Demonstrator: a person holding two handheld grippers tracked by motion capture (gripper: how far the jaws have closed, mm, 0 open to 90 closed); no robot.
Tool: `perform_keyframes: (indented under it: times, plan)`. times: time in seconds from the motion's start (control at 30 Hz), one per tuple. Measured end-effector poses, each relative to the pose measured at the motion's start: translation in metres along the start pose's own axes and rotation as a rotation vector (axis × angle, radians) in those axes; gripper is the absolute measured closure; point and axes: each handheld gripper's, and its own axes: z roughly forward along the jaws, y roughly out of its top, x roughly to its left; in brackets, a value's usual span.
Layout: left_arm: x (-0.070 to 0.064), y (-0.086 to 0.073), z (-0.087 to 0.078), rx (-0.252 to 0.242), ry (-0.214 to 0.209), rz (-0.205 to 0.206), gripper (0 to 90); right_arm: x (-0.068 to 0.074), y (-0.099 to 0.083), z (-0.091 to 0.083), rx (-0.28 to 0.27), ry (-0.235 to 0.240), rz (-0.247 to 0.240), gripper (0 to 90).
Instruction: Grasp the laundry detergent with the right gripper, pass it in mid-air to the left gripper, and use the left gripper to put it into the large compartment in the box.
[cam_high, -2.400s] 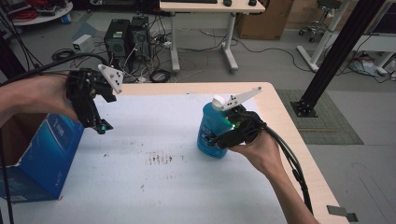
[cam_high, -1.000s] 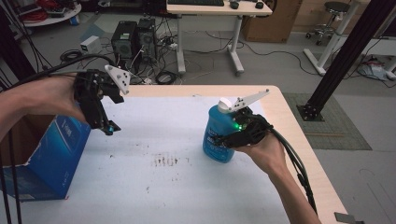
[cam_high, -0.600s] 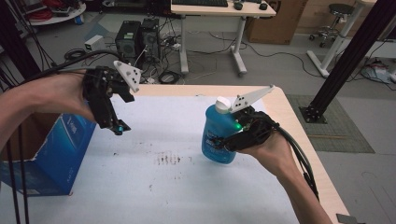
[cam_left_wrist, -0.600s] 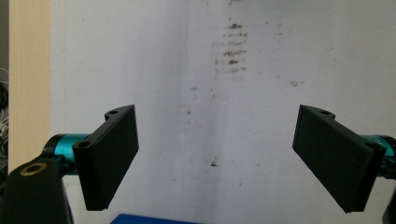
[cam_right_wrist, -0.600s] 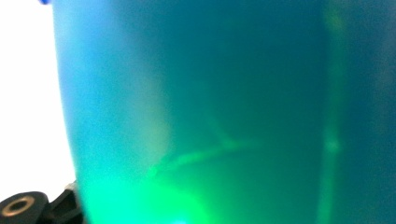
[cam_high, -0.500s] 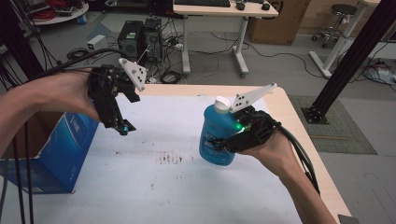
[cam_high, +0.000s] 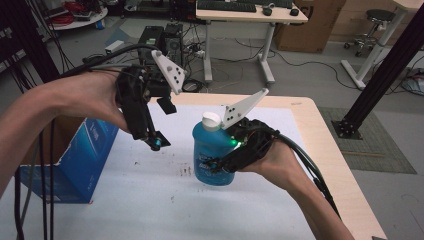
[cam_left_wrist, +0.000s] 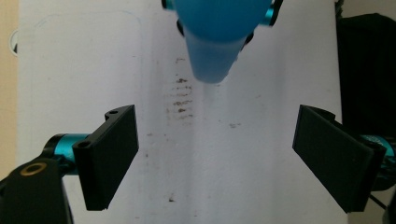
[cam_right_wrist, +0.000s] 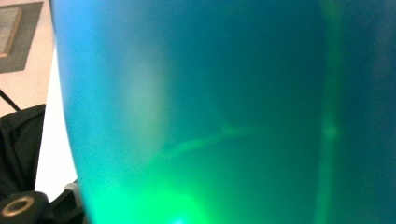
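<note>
A blue bottle (cam_high: 210, 155) with a white cap (cam_high: 211, 120) stands upright at the middle of the white mat (cam_high: 150, 205). My right gripper (cam_high: 219, 167) is shut on its lower body from the right. In the right gripper view the blue bottle (cam_right_wrist: 210, 112) sits close up, lit green at the bottom. My left gripper (cam_high: 152, 140) hangs in the air to the left of the bottle, pointing down. In the left gripper view, the left gripper (cam_left_wrist: 215, 158) is open with nothing between its black fingers (cam_left_wrist: 109, 154), and the bottle's cap (cam_left_wrist: 212, 65) lies ahead of them.
A blue cardboard box (cam_high: 85, 160) leans at the table's left side. Dark stains (cam_high: 186, 171) mark the mat beside the bottle. The wooden table edge (cam_high: 332, 155) runs along the right. A black post (cam_high: 385, 70) stands on the floor beyond it.
My left gripper has moved right and up, closer to the bottle. The right gripper has kept its hold, and the bottle has shifted slightly left.
</note>
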Motion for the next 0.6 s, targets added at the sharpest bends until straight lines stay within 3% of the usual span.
perform_keyframes:
  times: [0.23,0.6]
  plan:
    - [-0.005,0.007,0.007,0.004,-0.021,-0.008,14.4,0.001,0.009,0.020,-0.018,0.062,-0.032,44.7]
    - [-0.010,0.021,0.031,0.004,-0.028,-0.003,14.4,0.003,0.010,0.030,-0.010,0.090,-0.065,44.7]
